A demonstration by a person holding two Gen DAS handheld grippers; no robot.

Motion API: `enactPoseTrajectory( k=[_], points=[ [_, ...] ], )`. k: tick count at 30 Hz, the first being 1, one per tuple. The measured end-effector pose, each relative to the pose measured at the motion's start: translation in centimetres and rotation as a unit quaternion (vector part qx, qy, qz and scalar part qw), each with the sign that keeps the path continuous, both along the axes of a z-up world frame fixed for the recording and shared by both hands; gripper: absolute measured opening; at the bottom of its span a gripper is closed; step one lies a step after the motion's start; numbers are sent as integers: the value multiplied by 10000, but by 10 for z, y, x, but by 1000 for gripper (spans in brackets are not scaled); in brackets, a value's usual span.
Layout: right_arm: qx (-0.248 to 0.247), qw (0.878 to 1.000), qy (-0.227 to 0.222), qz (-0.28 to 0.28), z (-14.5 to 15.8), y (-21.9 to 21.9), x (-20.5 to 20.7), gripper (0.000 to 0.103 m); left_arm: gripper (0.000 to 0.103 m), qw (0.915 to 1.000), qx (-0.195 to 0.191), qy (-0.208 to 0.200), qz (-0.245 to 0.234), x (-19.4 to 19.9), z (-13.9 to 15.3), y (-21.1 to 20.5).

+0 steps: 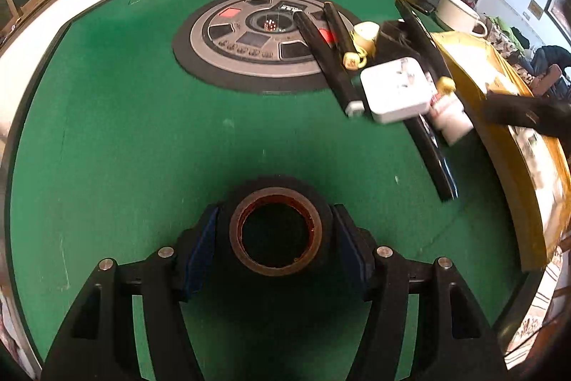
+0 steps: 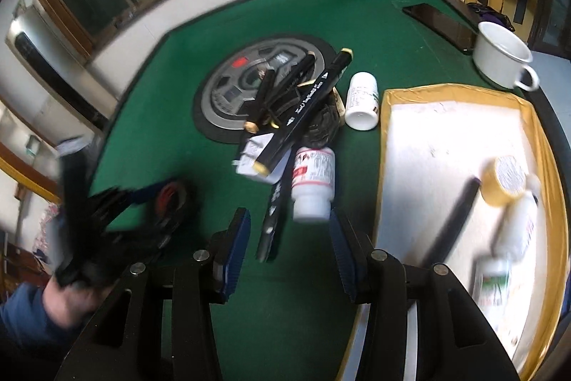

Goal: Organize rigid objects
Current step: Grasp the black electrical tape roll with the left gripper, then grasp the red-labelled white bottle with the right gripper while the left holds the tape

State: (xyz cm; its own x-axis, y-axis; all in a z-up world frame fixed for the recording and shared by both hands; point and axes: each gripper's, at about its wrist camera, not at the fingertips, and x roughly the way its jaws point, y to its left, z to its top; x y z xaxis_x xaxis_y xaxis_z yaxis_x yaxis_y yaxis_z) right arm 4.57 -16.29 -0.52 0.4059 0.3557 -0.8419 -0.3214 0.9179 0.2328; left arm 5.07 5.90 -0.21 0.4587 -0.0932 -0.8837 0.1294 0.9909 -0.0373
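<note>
Black roll of tape with brown core (image 1: 276, 231) clamped in left claw (image 1: 274, 238) above green felt bench (image 1: 125, 131), right claw (image 2: 285, 238) half parted, nothing gripped, white pill bottle (image 2: 312, 181) lying just ahead

White mug (image 2: 503, 59) and dark phone (image 2: 442, 22) at green table's (image 1: 125, 131) far edge.

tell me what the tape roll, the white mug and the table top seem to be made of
Tape roll: matte black tape wound on what looks like a brown cardboard core, judging by the dull tan inner ring. White mug: probably enamel or glazed ceramic, going by its smooth glossy white wall and thin rim; I cannot tell which. Table top: green felt-like cloth, flat, non-reflective and faintly scuffed.
</note>
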Motion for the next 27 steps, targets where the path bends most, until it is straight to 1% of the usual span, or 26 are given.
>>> enactPoseTrajectory(
  k=[1, 3, 5, 7, 9, 10, 11, 14, 16, 17, 19, 22, 24, 27],
  points=[
    [-62, 10000, 40, 48, -3, 4, 6, 41, 61, 10000, -21, 7, 16, -2, 0, 1],
    [-378, 9992, 142, 38, -13, 10, 16, 41, 61, 10000, -15, 16, 25, -5, 1, 1],
    [-405, 9989, 247, 14, -20, 13, 25, 41, 61, 10000, -15, 8, 31, -6, 1, 0],
    [-590, 9976, 356, -44, -29, 16, 33, 40, 61, 10000, 9, 3, 41, -6, 0, -1],
    [-562, 9973, 463, -86, -38, 17, 42, 40, 61, 10000, 19, -16, 51, -5, 0, -1],
    [-592, 9972, 450, -116, -40, 17, 44, 35, 61, 10000, 41, -31, 46, -4, 0, -2],
    [-588, 9972, 440, -128, -41, 17, 46, 35, 61, 10000, 69, -51, 38, -4, -1, -3],
    [-521, 9978, 400, -115, -41, 17, 46, 32, 61, 9999, 45, -110, 32, -5, -1, -2],
    [-241, 9984, 494, -147, -39, 11, 38, 32, 61, 9999, -35, -84, 53, -6, 0, -1],
    [-98, 9985, 520, -141, -36, 7, 31, 32, 61, 9999, -114, -57, 58, -7, 1, 0],
    [-35, 9988, 483, -79, -27, 8, 19, 32, 61, 9997, -242, -60, 17, -14, 3, -2],
    [252, 9984, 508, 4, -21, 6, -7, 32, 61, 9992, -403, -28, -48, -22, 4, -7],
    [336, 9981, 523, 44, -21, 4, -20, 32, 61, 9987, -486, -44, -126, -28, 6, -11],
    [525, 9968, 600, 60, -24, 0, -35, 32, 61, 9983, -510, -49, -281, -30, 9, -20]
  ],
)
